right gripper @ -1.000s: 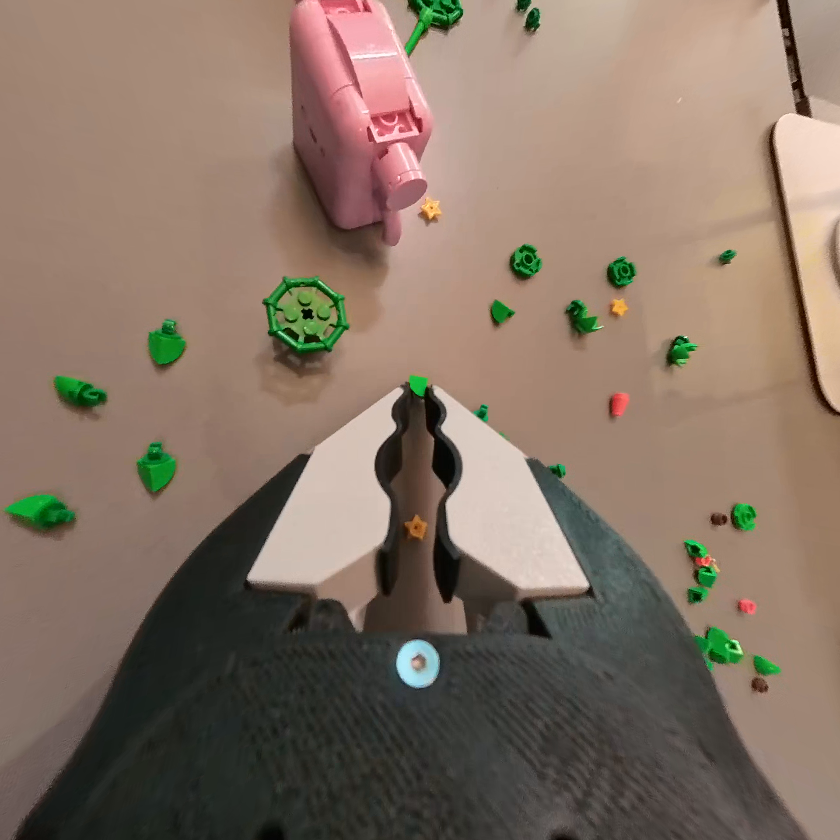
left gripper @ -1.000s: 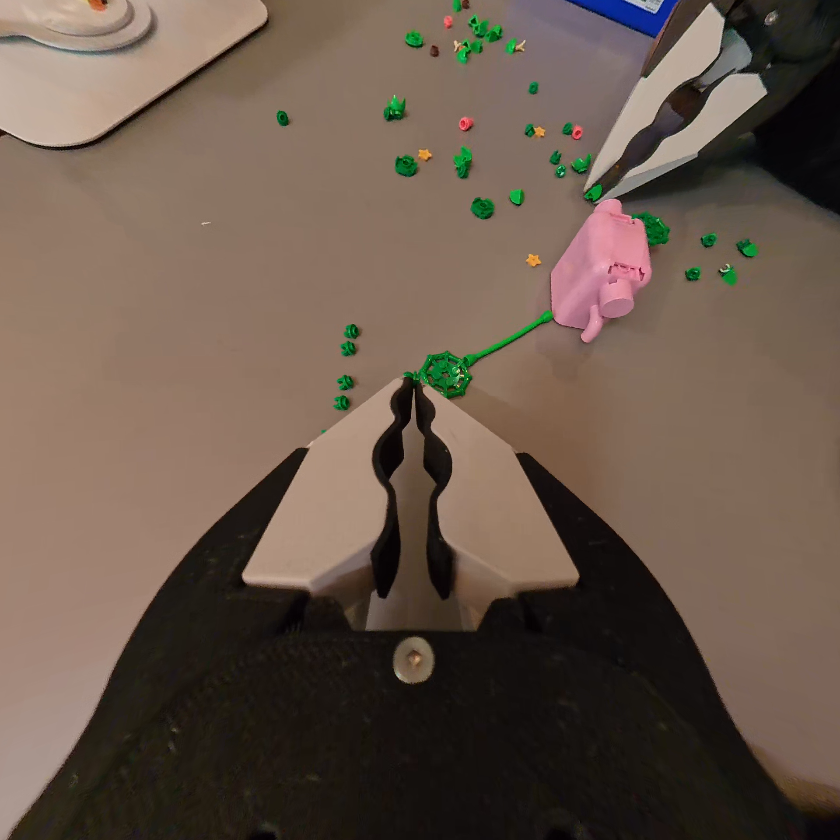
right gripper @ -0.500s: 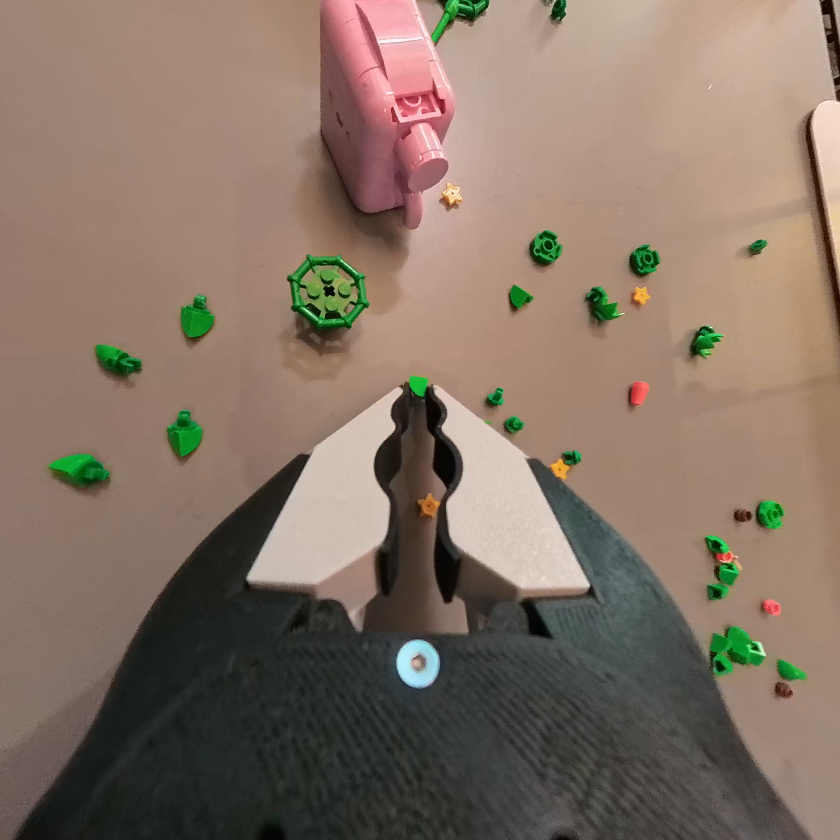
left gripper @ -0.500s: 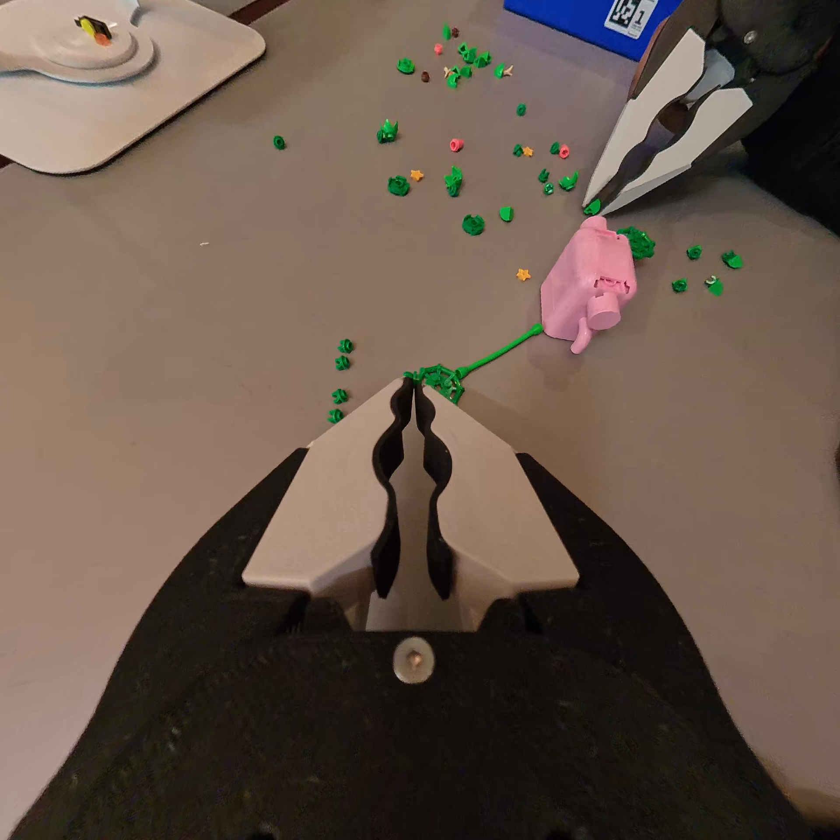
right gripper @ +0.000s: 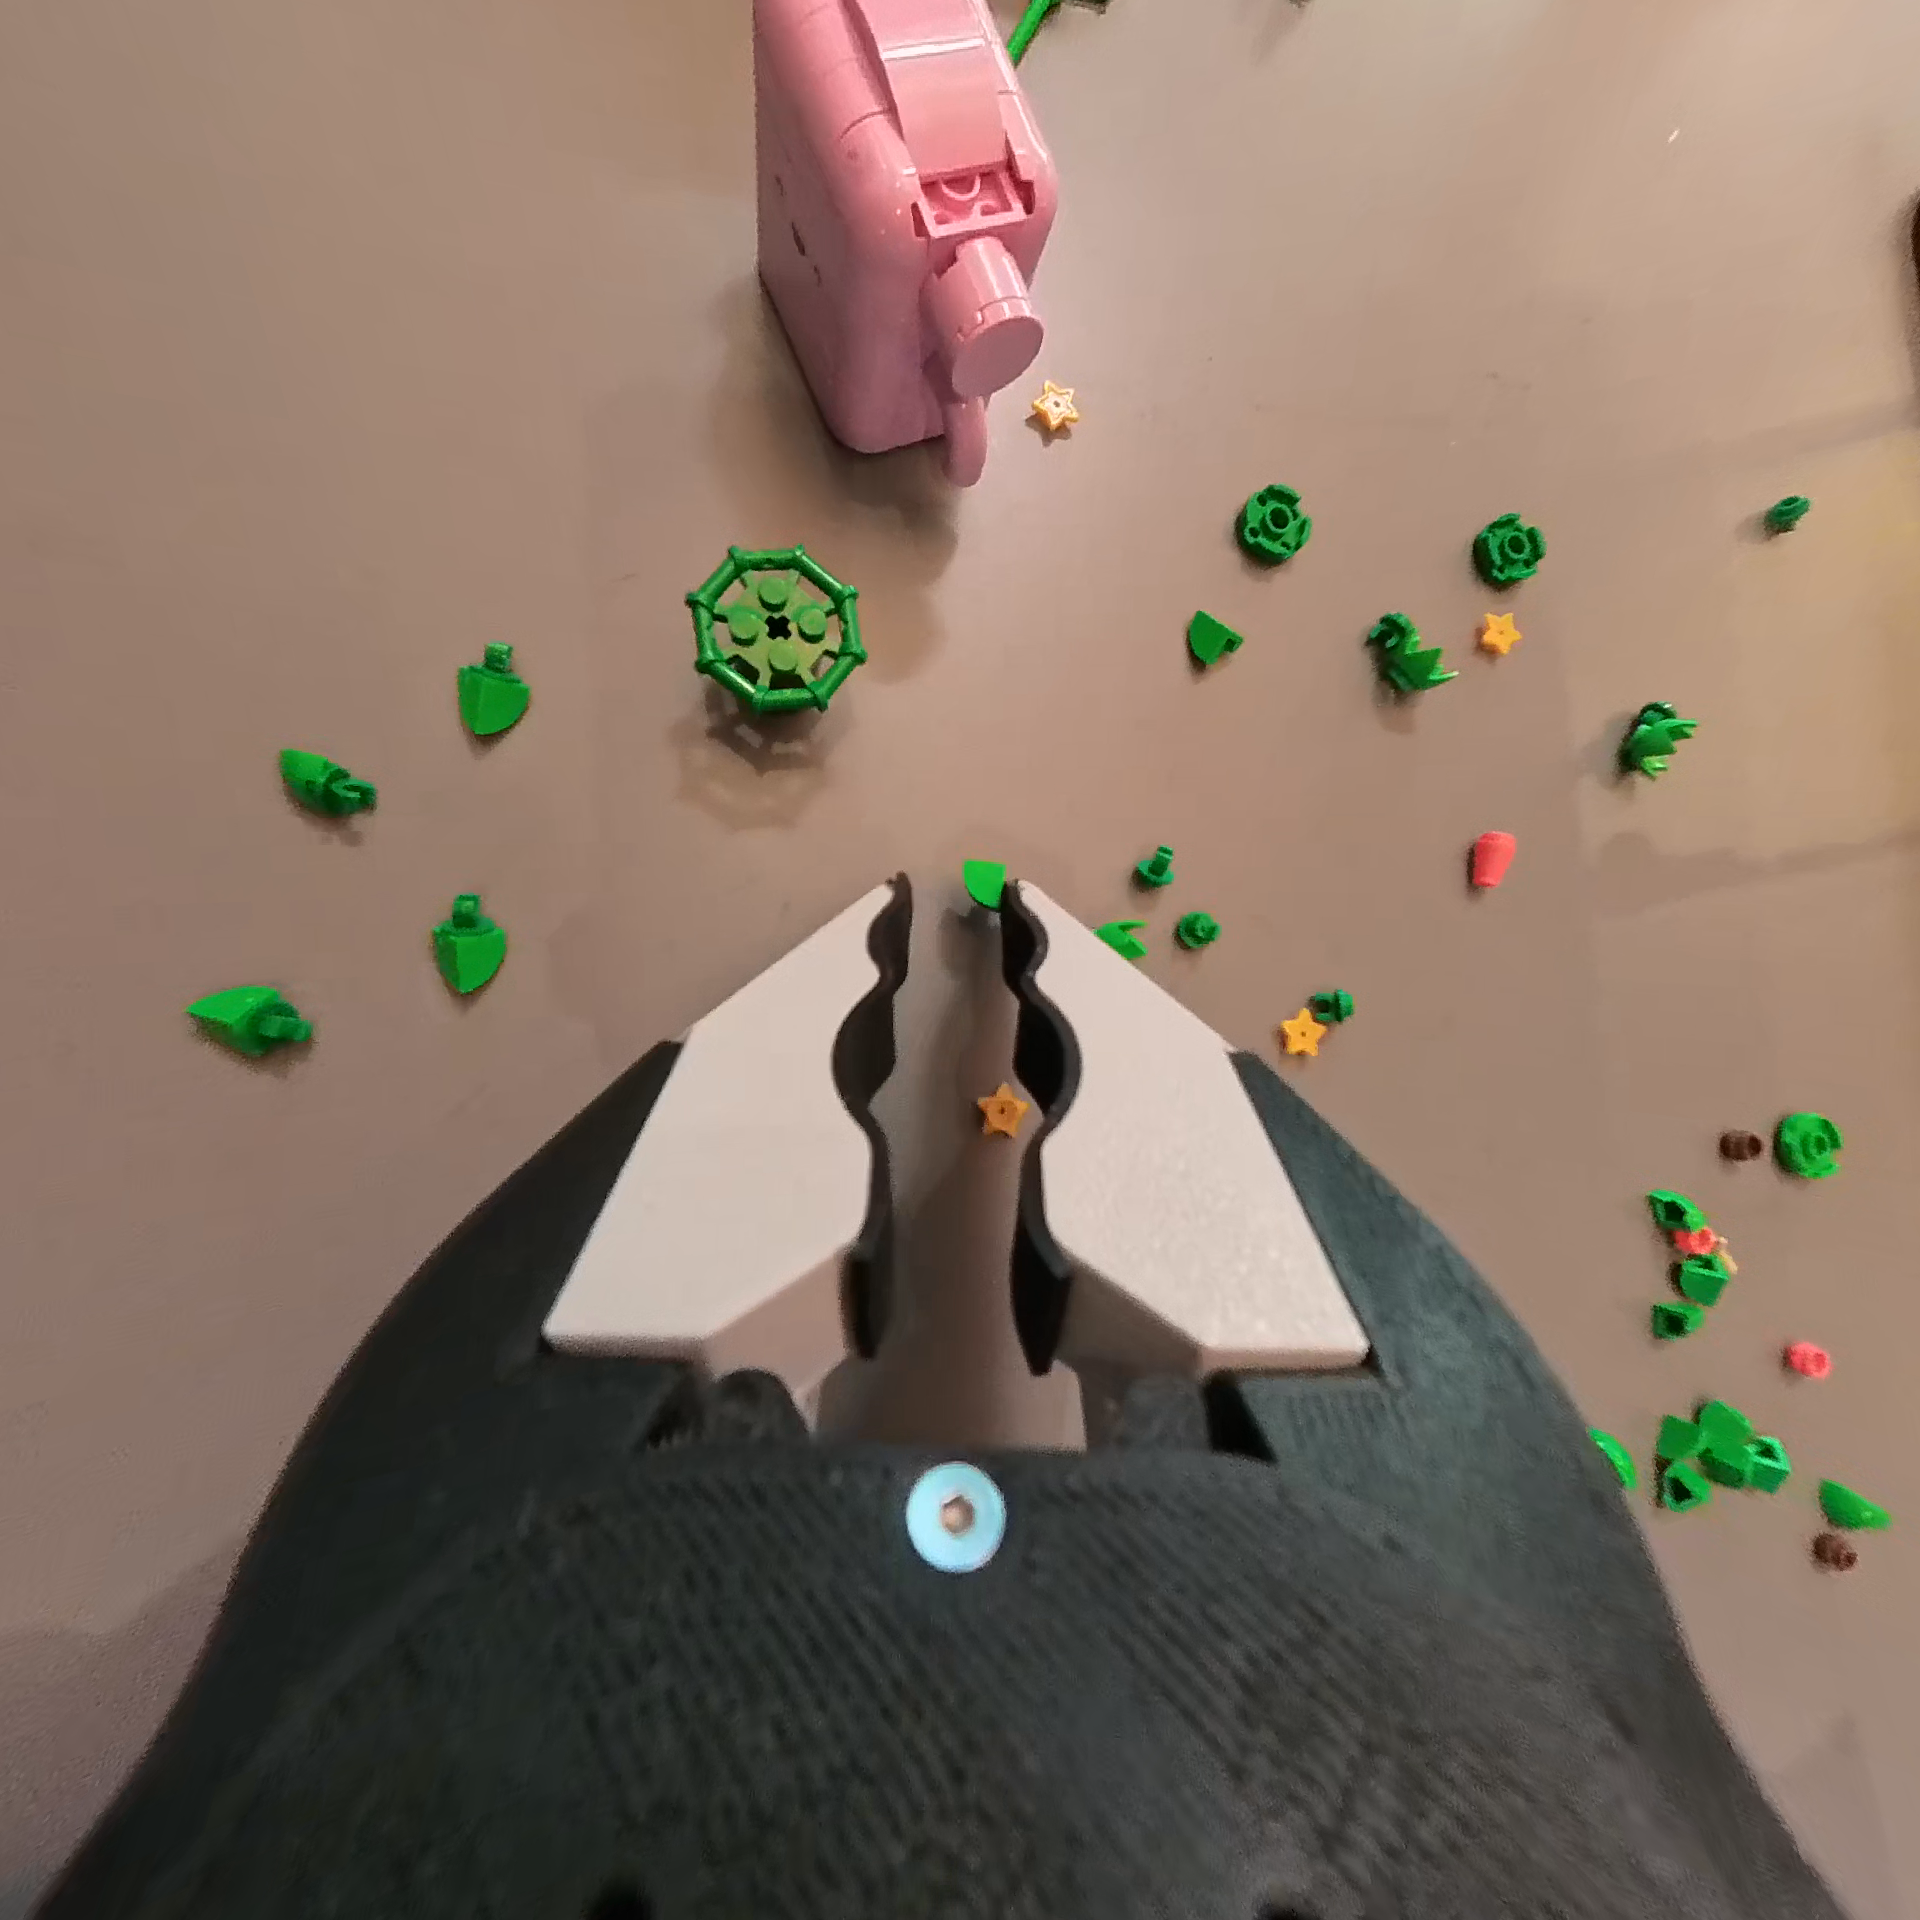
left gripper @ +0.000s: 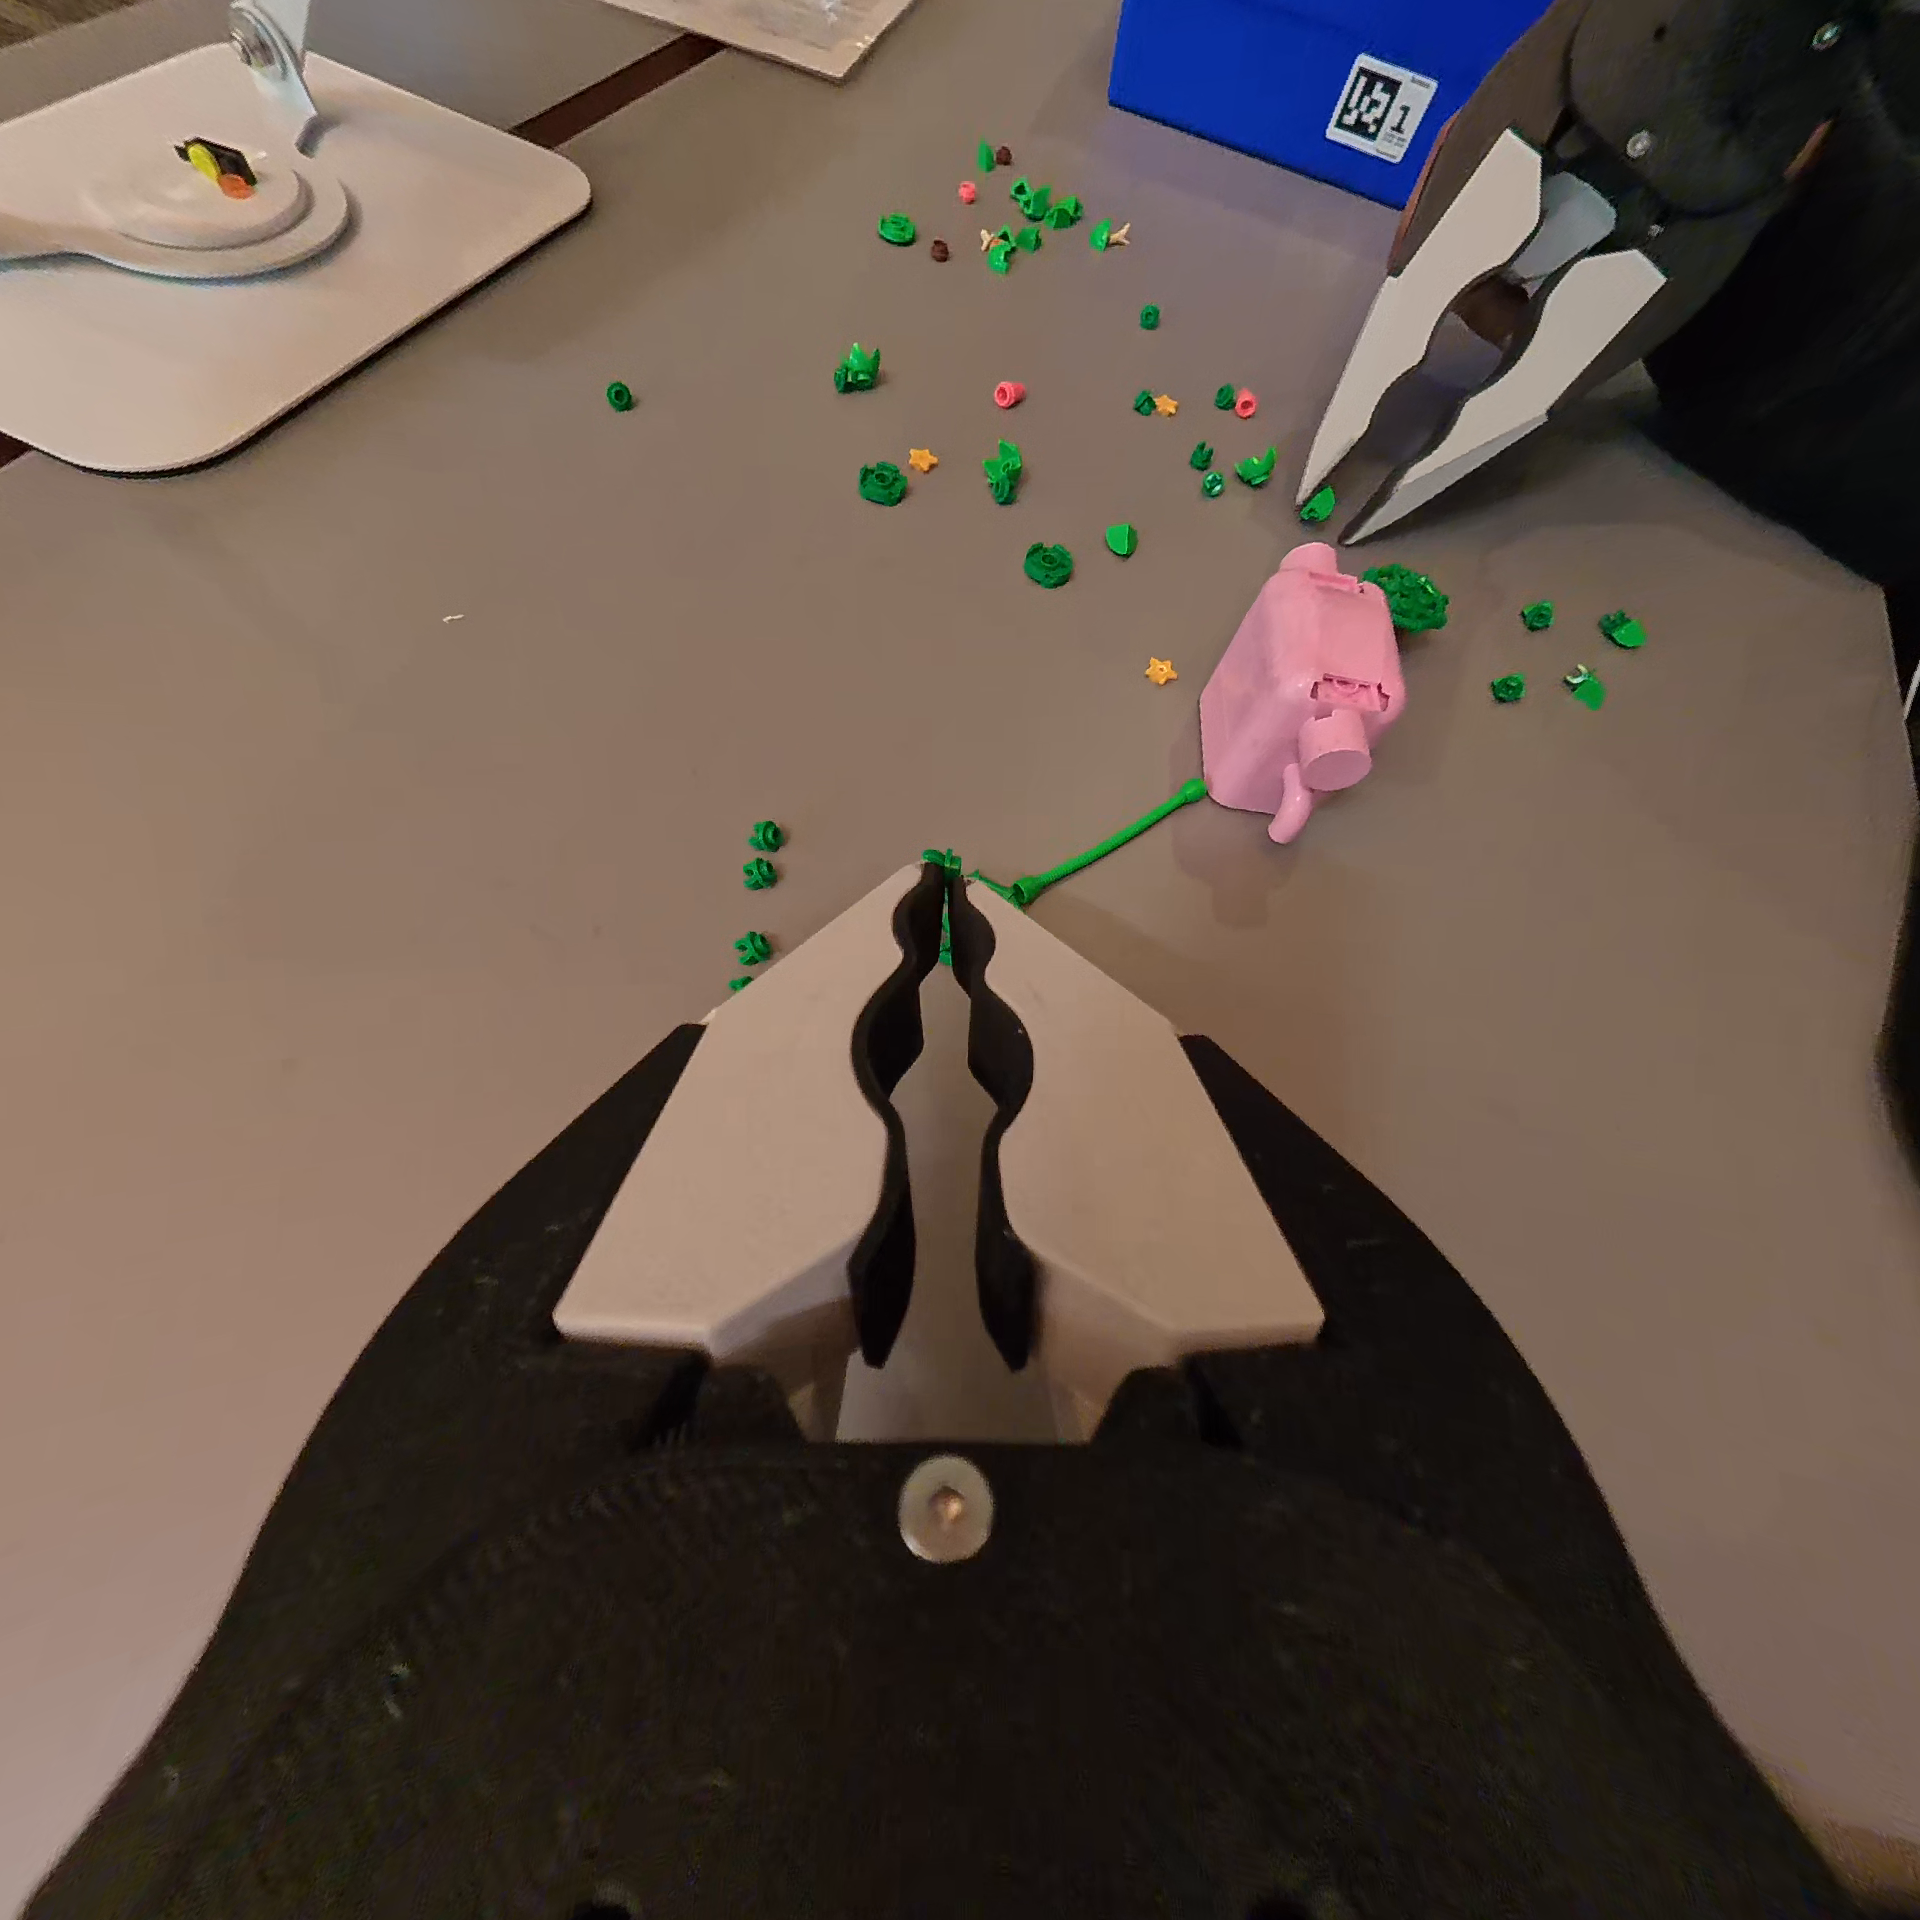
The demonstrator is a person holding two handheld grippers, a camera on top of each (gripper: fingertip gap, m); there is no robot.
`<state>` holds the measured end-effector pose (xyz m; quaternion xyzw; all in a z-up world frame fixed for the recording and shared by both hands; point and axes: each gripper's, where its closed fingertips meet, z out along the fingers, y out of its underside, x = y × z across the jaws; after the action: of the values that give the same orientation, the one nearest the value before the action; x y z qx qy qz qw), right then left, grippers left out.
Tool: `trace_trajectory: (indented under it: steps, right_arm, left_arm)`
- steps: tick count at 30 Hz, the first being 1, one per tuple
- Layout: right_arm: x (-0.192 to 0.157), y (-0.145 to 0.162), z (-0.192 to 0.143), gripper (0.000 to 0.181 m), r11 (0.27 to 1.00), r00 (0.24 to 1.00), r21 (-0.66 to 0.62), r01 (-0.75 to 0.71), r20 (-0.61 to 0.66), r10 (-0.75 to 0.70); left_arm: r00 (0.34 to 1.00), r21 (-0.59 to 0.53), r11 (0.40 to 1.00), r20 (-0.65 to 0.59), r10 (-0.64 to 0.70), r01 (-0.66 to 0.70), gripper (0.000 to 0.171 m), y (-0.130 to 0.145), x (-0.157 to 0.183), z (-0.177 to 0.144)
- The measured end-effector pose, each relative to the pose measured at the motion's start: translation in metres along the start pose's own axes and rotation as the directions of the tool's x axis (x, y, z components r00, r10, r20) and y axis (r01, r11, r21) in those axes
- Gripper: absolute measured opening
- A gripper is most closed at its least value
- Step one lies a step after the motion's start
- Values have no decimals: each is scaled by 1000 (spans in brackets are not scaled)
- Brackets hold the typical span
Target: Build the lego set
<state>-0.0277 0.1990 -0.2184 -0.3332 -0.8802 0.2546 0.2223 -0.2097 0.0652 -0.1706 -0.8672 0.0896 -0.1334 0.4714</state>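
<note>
My left gripper is shut on a green web piece whose thin stem runs right to a pink watering can lying on the grey table. The web is mostly hidden under the fingers. My right gripper has its jaws slightly apart. A small green leaf sits at its right fingertip, unclamped. It also shows in the left wrist view, just behind the can. Ahead of the right gripper lie a green round web wheel and the can.
Several small green, orange star and red pieces are scattered over the table. Green leaf pieces lie to the left of the right gripper. A white stand base is at the far left and a blue box at the back. My hands' fingertips stand some 25 cm from each other. My right gripper is the nearer one to the green round web wheel: about 5 cm, against 20 cm.
The right gripper's jaws have opened and no longer clamp the green leaf. The left gripper, still shut on the web piece, has pulled back, so the web is now hidden under its fingers.
</note>
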Motion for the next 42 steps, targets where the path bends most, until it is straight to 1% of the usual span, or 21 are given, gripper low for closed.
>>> trace_trajectory:
  steps: [5, 7, 10, 16, 23, 27, 34, 42]
  right_arm:
    - [1, -5, 1, 25, 999, 999, 16, 37, -23, -36]
    - [-5, -11, 3, 30, 998, 999, 42, 47, -2, -47]
    - [-8, -13, 5, 30, 998, 999, 46, 47, 10, -48]
    - [0, -9, 4, 31, 999, 1000, 37, 2, -8, -1]
    - [10, -8, -1, 23, 999, 998, 39, -30, -47, 32]
    - [10, -2, 2, 20, 999, 998, 13, -42, -43, 42]
    - [5, -3, 5, 9, 999, 999, 11, -39, -22, 39]
    - [6, -4, 6, 8, 999, 999, 13, -38, -29, 39]
  left_arm:
    - [1000, 0, 1000, 1, 3, -3, 0, 0, 0, 0]
    - [1000, -1, 1000, 1, 4, -4, 0, 0, 0, 1]
    - [1000, 0, 1000, 4, 6, -6, 0, 0, 0, 1]
    - [1000, 0, 1000, 5, 8, -8, 0, 0, 0, 0]
    - [1000, 1, 1000, 5, 9, -9, 0, -1, 0, 0]
    - [1000, -3, 1000, 5, 9, -9, 0, 0, 0, 1]
    - [1000, -2, 1000, 8, 11, -11, 0, 0, 0, 0]
    - [1000, -3, 1000, 8, 14, -14, 0, 0, 1, 1]
